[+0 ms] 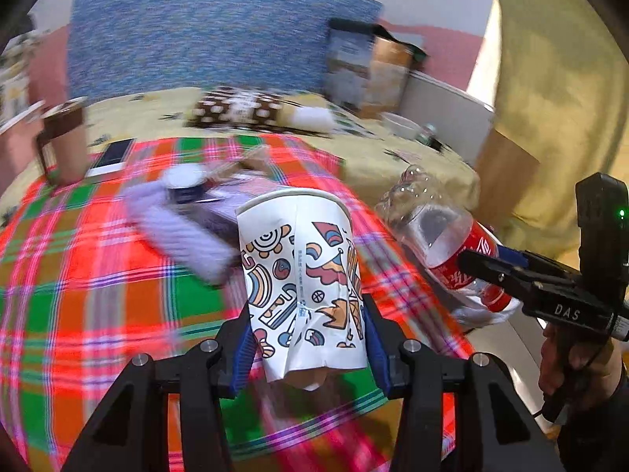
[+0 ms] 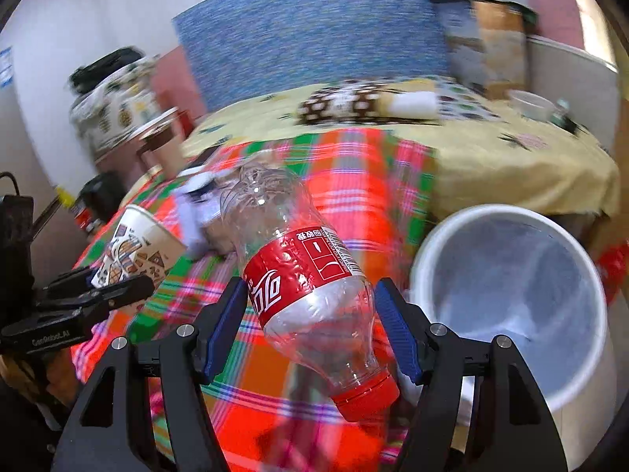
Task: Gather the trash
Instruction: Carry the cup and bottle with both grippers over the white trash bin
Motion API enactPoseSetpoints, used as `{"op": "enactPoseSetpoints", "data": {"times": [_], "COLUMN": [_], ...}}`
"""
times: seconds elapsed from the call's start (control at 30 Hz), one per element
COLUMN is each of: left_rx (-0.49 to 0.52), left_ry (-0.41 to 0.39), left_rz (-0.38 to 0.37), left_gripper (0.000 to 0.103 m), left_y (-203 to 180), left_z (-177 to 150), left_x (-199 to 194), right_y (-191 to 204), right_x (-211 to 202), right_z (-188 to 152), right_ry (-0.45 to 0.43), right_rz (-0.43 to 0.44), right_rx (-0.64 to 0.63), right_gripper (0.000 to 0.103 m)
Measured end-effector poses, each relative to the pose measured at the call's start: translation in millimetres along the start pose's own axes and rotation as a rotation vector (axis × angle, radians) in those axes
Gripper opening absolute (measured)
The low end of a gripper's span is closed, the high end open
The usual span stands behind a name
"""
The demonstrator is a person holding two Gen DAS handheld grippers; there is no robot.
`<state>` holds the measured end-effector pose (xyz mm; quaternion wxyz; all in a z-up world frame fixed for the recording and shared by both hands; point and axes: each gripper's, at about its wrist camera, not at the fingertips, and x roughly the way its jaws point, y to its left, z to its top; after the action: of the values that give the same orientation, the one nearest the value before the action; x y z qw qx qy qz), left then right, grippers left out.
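Note:
A crumpled paper cup (image 1: 302, 279) with colourful drawings sits between the blue pads of my left gripper (image 1: 308, 338), which is shut on it above the plaid cloth. An empty clear plastic bottle (image 2: 310, 279) with a red label and red cap lies across the pads of my right gripper (image 2: 314, 322), shut on it with the cap towards the camera. In the left wrist view the bottle (image 1: 440, 244) and the right gripper (image 1: 491, 271) show at the right. The cup (image 2: 137, 251) and the left gripper (image 2: 102, 295) show at the left of the right wrist view.
A white bin (image 2: 511, 299) with a liner stands low at the right, beside the bed edge. The plaid cloth (image 1: 78, 275) carries a purple-white bundle (image 1: 184, 232), a phone (image 1: 112, 157) and a brown cup (image 1: 65, 137). A spotted pillow (image 1: 240, 110) and paper bag (image 1: 369, 67) lie further back.

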<state>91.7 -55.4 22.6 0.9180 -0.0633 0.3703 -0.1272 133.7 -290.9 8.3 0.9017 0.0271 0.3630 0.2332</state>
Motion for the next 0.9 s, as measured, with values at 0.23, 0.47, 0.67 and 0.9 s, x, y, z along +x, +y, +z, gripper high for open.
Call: {"op": "enactPoseSetpoints", "data": {"times": [0.23,0.47,0.67,0.9], "left_rx": [0.113,0.182,0.199,0.231], "left_ry": [0.037,0.082,0.138,0.177], "left_rz": [-0.123,-0.214,-0.261,-0.282], "left_gripper": [0.049,0.049,0.049,0.05], "left_y": [-64.5,-117.0,-139.1,-156.9], "left_z": [16.9,26.7,29.0,31.4], "left_x": [45.7,90.5,125.0,148.7], "right_y": [-57.1,-83.2,-99.4,-107.8], "right_x": [-20.5,-21.6,-25.7,-22.2], "right_z": [-15.3,-28.0,-36.2,-37.3], "right_ry": [-0.02,0.014,0.046,0.083], "right_rz": [-0.136,-0.239,-0.311,-0.356], "right_rx": [0.136,0.188,0.195,0.182], "right_gripper": [0.068,0.068,0.068,0.069]}}
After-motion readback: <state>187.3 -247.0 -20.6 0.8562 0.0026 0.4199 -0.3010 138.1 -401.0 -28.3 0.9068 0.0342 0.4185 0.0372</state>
